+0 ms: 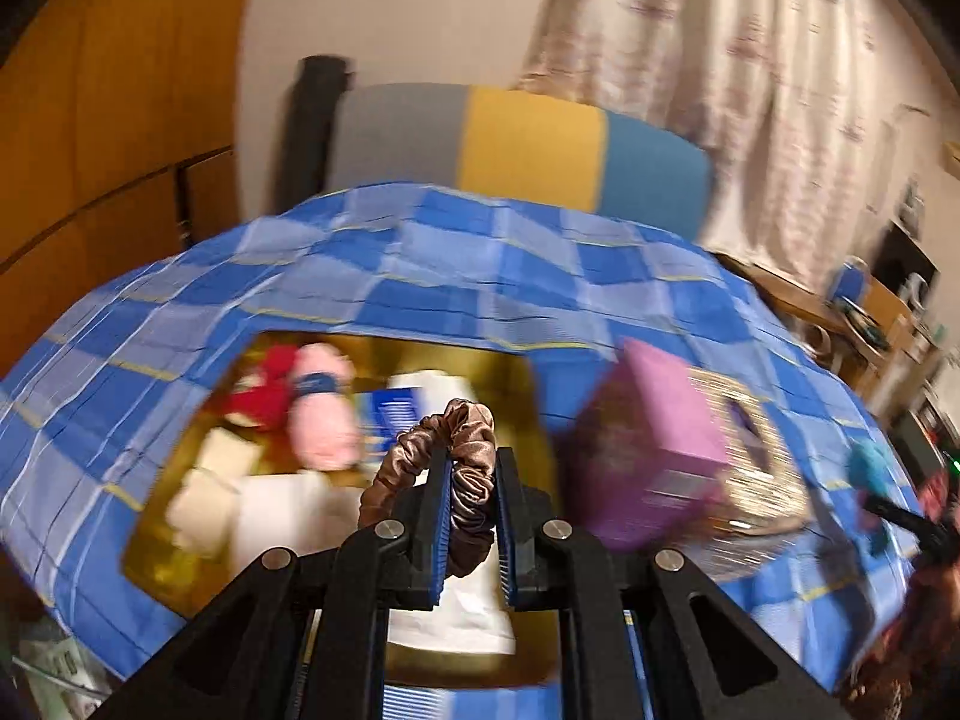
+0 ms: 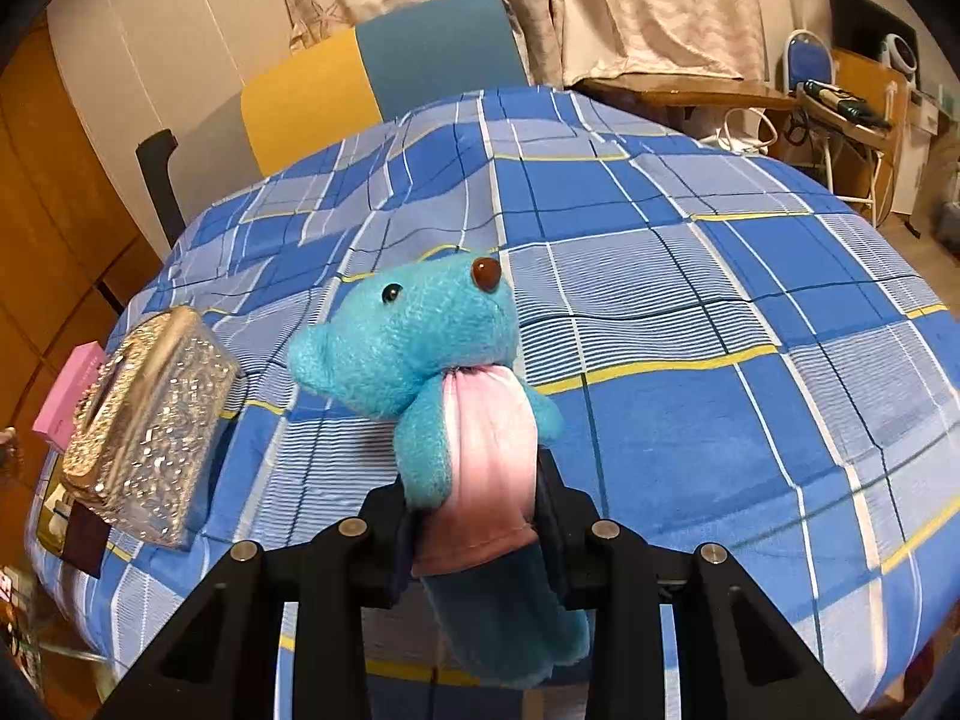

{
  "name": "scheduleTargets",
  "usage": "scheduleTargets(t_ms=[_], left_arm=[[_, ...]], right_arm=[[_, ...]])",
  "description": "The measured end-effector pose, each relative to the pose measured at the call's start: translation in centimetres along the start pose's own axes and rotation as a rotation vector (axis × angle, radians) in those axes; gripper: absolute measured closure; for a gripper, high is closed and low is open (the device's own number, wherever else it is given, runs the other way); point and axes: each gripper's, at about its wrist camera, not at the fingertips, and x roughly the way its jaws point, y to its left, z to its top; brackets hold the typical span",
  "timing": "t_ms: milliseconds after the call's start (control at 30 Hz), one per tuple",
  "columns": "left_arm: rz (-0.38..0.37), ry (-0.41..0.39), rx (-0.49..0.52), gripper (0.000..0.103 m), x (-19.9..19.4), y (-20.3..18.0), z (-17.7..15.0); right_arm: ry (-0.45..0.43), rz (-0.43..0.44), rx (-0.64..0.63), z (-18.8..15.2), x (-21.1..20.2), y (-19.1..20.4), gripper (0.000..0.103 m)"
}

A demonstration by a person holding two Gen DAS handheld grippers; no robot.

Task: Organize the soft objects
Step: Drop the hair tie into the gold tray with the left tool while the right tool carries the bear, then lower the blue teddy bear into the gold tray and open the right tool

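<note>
1. holding two soft things at once: our left hand-held gripper (image 1: 471, 468) is pinched tight on a brown satin scrunchie (image 1: 441, 450), its loop standing up past the fingertips and a fold squeezed flat between the blue pads (image 1: 441, 516).
2. beyond and below that gripper sits a gold bin (image 1: 510, 354) with a pink plush (image 1: 324, 414) and some white items already in it; to its right stand a purple box (image 1: 654, 438) and a glittery case (image 1: 756, 480), all blurred.
3. our right hand-held gripper (image 2: 480, 516) is clamped around the middle of a blue plush bear (image 2: 420, 336), head out ahead of the fingers, tail end hanging back under them, above the checked cloth (image 2: 690, 276) on the counter.
4. handling, as we judge it: both are light and compress easily, nothing to break. the satin looks slippery, so we keep a bunched fold deep in the pads; the bear's fuzzy torso grips well and is the best hold.
</note>
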Motion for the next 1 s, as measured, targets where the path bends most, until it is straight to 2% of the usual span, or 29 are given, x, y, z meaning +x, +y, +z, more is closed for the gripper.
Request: scheduleTargets(t_ms=[200,400,467,533,567,667,867,1000], left_arm=[[0.083,0.057,-0.039,0.091,4.4,6.1,0.7],[0.131,0.102,-0.02,0.09,8.3,9.1,0.4],[0.141,0.112,-0.017,0.085,9.4,9.8,0.4],[0.156,0.132,-0.01,0.066,10.2,10.2,0.6],[0.167,0.144,-0.009,0.065,10.4,10.4,0.6],[0.168,0.144,-0.025,0.063,9.5,10.8,0.5],[0.089,0.056,-0.211,0.059,3.7,12.8,-1.2],[0.037,0.046,-0.226,0.059,0.6,12.2,-3.3]], right_arm=[[-0.03,0.045,0.041,-2.6,-2.8,2.5,0.068],[-0.032,0.082,0.076,-4.6,-4.8,5.3,0.068],[-0.037,0.083,0.074,-4.9,-5.3,6.3,0.068],[-0.044,0.085,0.068,-4.9,-5.9,7.3,0.068],[-0.049,0.085,0.063,-4.9,-6.2,7.8,0.068],[-0.072,0.087,0.038,-4.6,-7.3,9.4,0.068],[-0.127,0.116,-0.018,-3.5,-9.2,12.9,0.068],[-0.14,0.171,-0.061,-2.7,-9.8,16.0,0.068]])
